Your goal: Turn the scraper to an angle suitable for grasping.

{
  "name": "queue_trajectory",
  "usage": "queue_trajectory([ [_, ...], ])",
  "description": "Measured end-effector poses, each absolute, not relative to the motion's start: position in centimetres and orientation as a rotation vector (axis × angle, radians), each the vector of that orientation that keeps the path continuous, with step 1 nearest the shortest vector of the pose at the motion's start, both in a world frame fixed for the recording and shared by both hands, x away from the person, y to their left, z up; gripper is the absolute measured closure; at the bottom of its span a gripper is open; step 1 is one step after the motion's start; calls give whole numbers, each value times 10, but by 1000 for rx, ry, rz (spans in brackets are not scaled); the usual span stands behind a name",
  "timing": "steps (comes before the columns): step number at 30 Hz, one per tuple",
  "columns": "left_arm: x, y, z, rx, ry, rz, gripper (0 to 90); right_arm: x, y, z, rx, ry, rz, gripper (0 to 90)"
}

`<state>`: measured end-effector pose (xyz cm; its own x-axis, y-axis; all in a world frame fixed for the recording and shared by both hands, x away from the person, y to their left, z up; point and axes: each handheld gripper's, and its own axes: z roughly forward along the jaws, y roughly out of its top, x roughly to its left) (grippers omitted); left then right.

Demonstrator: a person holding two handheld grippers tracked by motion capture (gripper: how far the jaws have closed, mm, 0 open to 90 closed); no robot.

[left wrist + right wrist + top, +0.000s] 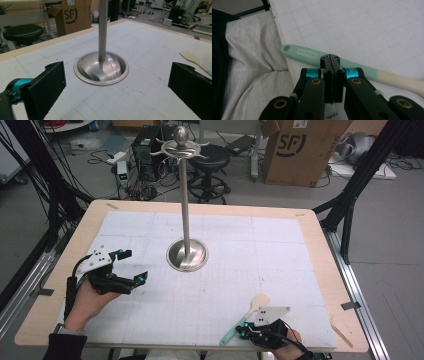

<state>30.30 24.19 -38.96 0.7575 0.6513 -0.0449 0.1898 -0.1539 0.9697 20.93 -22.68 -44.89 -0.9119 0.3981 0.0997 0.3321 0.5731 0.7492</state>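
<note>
Closest to the person, the right gripper (248, 329) sits at the near table edge with its jaws clenched together, nothing between them, poised just over the mint handle of the spatula (352, 68), whose end overhangs the edge. Farther in, the left gripper (133, 266) hangs released, jaws wide. Beyond both, mid-table, stands the steel stand (186, 254), upright on the gridded mat (280, 265).

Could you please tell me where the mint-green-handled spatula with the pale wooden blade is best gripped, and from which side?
Grip the mint-green-handled spatula on its straight green handle, coming down from above with the jaws across its width. It lies flat on the gridded white mat with its end over the table edge; the right gripper, jaws shut, is already beside it.
</note>
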Motion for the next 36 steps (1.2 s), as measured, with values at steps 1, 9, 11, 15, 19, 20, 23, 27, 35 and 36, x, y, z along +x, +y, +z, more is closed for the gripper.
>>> queue_trajectory([
  [1, 303, 243, -390, 1704, 672, 460, 20, 209, -227, -449, 631, 2715, 1267, 900],
  [9, 298, 242, -390, 1710, 663, 464, 19, 225, -196, -448, 649, 2682, 1226, 900],
  [11, 298, 243, -389, 1715, 661, 468, 20, 231, -187, -447, 659, 2677, 1220, 900],
  [15, 297, 245, -390, 1709, 668, 469, 19, 246, -173, -447, 705, 2686, 1217, 900],
  [19, 296, 247, -390, 1704, 675, 471, 19, 264, -164, -446, 778, 2713, 1234, 900],
  [20, 296, 247, -390, 1701, 668, 470, 19, 268, -161, -446, 788, 2710, 1238, 900],
  [23, 294, 247, -389, 1693, 662, 475, 19, 280, -153, -445, 803, 2715, 1228, 900],
  [27, 293, 247, -389, 1701, 657, 475, 19, 294, -146, -445, 819, 2715, 1220, 900],
  [35, 293, 247, -390, 1702, 658, 476, 19, 320, -142, -447, 873, 2722, 1269, 900],
  [36, 293, 247, -390, 1703, 653, 477, 19, 320, -142, -447, 873, 2722, 1269, 900],
])
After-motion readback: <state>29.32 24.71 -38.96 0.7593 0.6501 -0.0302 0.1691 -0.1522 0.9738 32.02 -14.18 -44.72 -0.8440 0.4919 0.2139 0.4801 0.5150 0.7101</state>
